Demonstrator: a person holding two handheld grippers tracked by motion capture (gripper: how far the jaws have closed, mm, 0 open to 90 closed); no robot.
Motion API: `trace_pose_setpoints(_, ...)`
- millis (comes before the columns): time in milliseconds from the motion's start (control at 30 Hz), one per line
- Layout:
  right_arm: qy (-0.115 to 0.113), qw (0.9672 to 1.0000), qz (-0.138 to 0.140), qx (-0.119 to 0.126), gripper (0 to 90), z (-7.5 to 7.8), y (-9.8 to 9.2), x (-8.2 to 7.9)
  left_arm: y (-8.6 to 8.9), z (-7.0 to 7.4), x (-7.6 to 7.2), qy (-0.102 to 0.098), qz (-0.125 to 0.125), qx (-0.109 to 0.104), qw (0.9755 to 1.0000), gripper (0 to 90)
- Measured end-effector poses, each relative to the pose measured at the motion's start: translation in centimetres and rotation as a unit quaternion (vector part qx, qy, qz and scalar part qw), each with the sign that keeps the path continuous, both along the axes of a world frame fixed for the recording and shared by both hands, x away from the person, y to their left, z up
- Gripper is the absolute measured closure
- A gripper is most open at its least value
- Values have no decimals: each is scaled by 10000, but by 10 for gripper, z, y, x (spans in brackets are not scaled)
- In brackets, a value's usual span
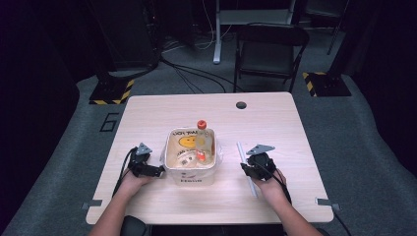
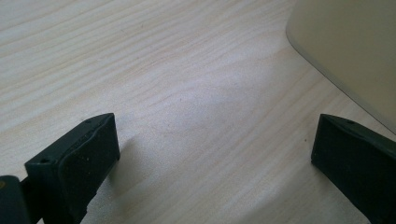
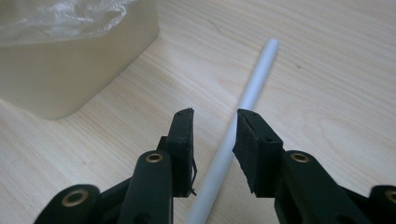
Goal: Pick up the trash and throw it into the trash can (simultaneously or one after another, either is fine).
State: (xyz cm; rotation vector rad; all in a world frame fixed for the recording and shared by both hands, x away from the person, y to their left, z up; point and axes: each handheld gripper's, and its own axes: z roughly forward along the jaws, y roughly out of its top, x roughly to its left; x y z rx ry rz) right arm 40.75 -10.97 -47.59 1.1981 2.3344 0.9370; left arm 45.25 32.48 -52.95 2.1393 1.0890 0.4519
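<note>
On the table [image 1: 147, 113], just right of centre, a thin white rod [image 1: 246, 167] lies flat on the wood, running away from the person and slightly leftward, well clear of the edge. Over its near part hangs the right gripper [image 3: 214, 122], held in the person's right hand [image 1: 268, 183]; in the right gripper view the rod [image 3: 238, 121] passes between the two black jaws, which stand a narrow gap apart, one on each side of it. The pads are close to the rod but a sliver of wood shows on either side, so they do not press on it. To the left of the rod, near but apart, sits a cream tub [image 1: 191, 172] lined with clear plastic, and a bottle [image 1: 203, 140] with a red cap leans inside it. At the tub's left side rests the left gripper [image 2: 215, 140], its jaws spread wide over bare wood with nothing between them; the tub's wall [image 2: 345, 51] shows just beyond its right jaw, not touching
</note>
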Motion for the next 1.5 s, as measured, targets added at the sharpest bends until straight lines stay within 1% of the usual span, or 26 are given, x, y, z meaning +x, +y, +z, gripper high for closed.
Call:
trace_pose_setpoints(133, 84, 9999, -78, -17, 672, -8, -1, 0, 0, 0, 0, -2, 2, -3, 10000, 8)
trace_pose_setpoints(333, 136, 9998, -146, -42, 689, -18, -2, 0, 0, 0, 0, -14, 8, -12, 10000, 8)
trace_pose_setpoints(767, 219, 9994, -259, -103, 728, -32, -4, 0, 0, 0, 0, 2, 0, 0, 10000, 8)
trace_pose_setpoints(933, 244, 9992, -299, -108, 745, -33, -4, 0, 0, 0, 0, -1, 1, -2, 10000, 8)
trace_pose_setpoints(1000, 266, 9990, -342, -69, 758, -35, -5, 1, 0, 0, 0, -10, 7, -8, 10000, 8)
trace_pose_setpoints(1033, 264, 9990, -367, -9, 765, -36, -6, 2, 0, 0, 0, -8, 4, -7, 10000, 8)
trace_pose_setpoints(1233, 280, 9987, -422, 53, 785, -36, -8, 3, 0, 0, 0, -15, 7, -10, 10000, 8)
trace_pose_setpoints(1500, 302, 9987, -391, 113, 789, -33, -11, 4, 0, 0, 0, -10, 4, -5, 10000, 8)
